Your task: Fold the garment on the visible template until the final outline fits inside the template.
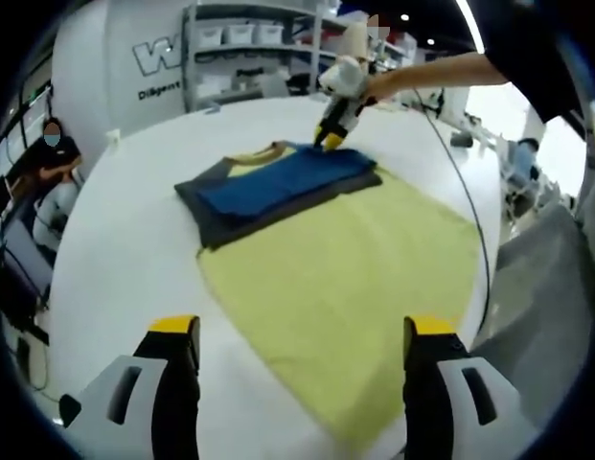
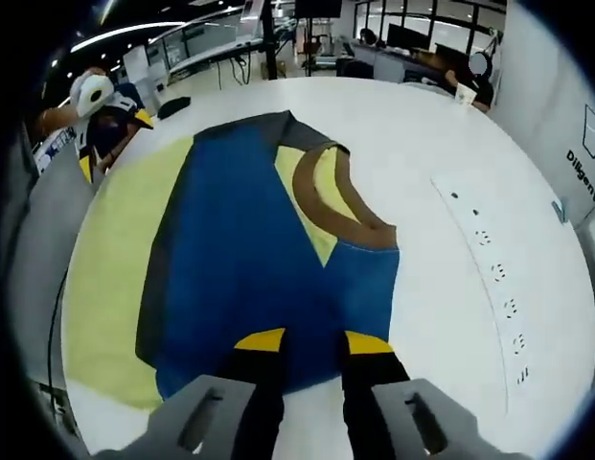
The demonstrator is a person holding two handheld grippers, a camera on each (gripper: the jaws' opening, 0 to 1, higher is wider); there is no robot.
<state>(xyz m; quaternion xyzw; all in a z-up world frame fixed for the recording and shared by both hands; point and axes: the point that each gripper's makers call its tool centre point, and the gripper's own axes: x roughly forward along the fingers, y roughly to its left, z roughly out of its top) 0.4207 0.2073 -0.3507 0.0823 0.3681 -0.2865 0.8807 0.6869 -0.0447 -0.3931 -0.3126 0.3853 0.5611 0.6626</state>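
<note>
Right gripper view looks down its own jaws onto the garment [image 2: 249,259], a blue shirt with grey sides and a brown collar over a yellow lining, lying folded on the yellow template [image 2: 110,287] on the white table [image 2: 469,172]. The right gripper [image 2: 304,342] sits at the near blue edge with its yellow-tipped jaws close together over the cloth; whether they pinch the fabric or merely rest on it cannot be told. In the left gripper view the left gripper [image 1: 302,331] hangs released, jaws wide apart, above the bare stretch of template, well apart from the shirt. There the garment's grey far edge seems to lie over the template's far border onto the table, so the step in hand is judged to be tucking or dragging that side inward. To do it well, the right gripper should take all layers at once, pull low and flat toward the template's middle so the fold does not spring open, and the left could come down to pin the opposite edge.
</note>
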